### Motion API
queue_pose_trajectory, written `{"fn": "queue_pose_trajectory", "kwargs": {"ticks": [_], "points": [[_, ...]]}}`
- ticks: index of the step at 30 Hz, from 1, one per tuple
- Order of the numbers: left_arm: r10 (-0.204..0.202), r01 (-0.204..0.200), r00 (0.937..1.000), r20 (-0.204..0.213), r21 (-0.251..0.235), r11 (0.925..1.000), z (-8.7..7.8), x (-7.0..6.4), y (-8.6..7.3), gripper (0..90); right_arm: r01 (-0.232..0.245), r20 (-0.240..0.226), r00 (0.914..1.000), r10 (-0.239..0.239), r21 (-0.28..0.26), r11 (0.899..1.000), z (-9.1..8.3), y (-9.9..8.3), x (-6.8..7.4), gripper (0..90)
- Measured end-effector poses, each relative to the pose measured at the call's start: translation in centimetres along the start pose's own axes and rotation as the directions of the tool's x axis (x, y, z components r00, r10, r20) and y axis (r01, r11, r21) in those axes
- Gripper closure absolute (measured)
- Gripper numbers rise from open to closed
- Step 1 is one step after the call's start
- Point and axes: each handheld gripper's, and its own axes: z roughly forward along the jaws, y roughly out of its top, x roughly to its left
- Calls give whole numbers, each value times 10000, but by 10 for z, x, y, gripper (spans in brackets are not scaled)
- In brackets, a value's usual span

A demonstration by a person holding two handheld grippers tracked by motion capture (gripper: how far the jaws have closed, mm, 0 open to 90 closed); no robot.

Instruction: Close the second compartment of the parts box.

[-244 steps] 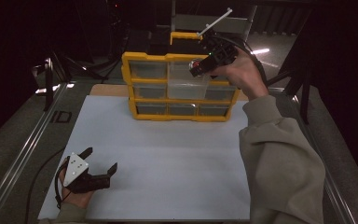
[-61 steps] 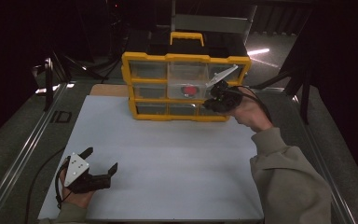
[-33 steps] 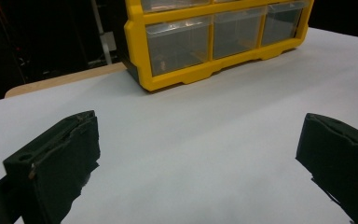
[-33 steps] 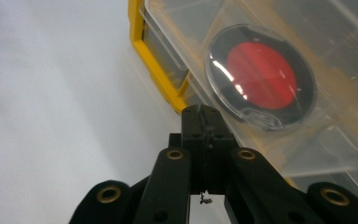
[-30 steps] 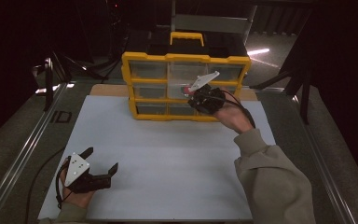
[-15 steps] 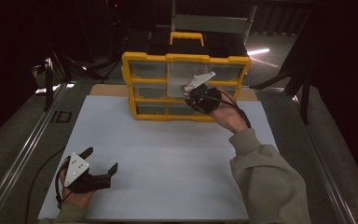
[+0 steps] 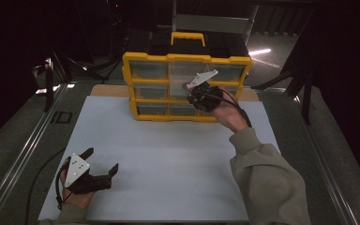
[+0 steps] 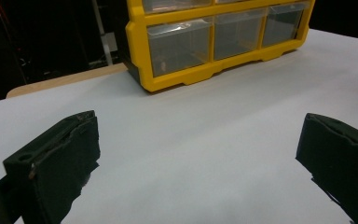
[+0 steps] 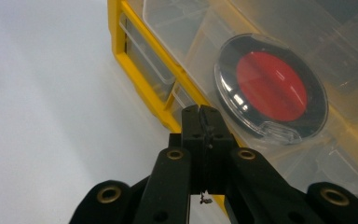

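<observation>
A darkened lab or recording workshop.
A white sheet covers the grey table (image 7: 23, 154), a yellow plastic drawer organiser with clear drawers (image 7: 186, 86) stands at its back, and black stands (image 7: 51, 79) and dark equipment surround it.

The yellow drawer cabinet (image 7: 186, 86) blocks the far side; white mat (image 7: 168, 159) lies open.

Glossy clear plastic drawer (image 9: 270, 56), matt jaws.
</observation>
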Motion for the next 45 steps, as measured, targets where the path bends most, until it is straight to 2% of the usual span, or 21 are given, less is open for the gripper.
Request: {"fn": "queue_pose_trajectory", "kwargs": {"ticks": [11, 22, 45], "points": [[-4, 4, 10000, 5, -19, 10000, 0, 0, 0, 0, -284, 93, 9996, 284, -33, 9996, 4, 1, -4, 899], [-12, 12, 10000, 17, -2, 10000, 1, 0, 0, 0, -314, 171, 9994, 314, -16, 9995, 7, 1, -7, 899], [1, -1, 10000, 16, 3, 10000, 1, 0, 0, 0, -718, 528, 9960, 724, -122, 9973, 12, 1, -15, 900]]}}
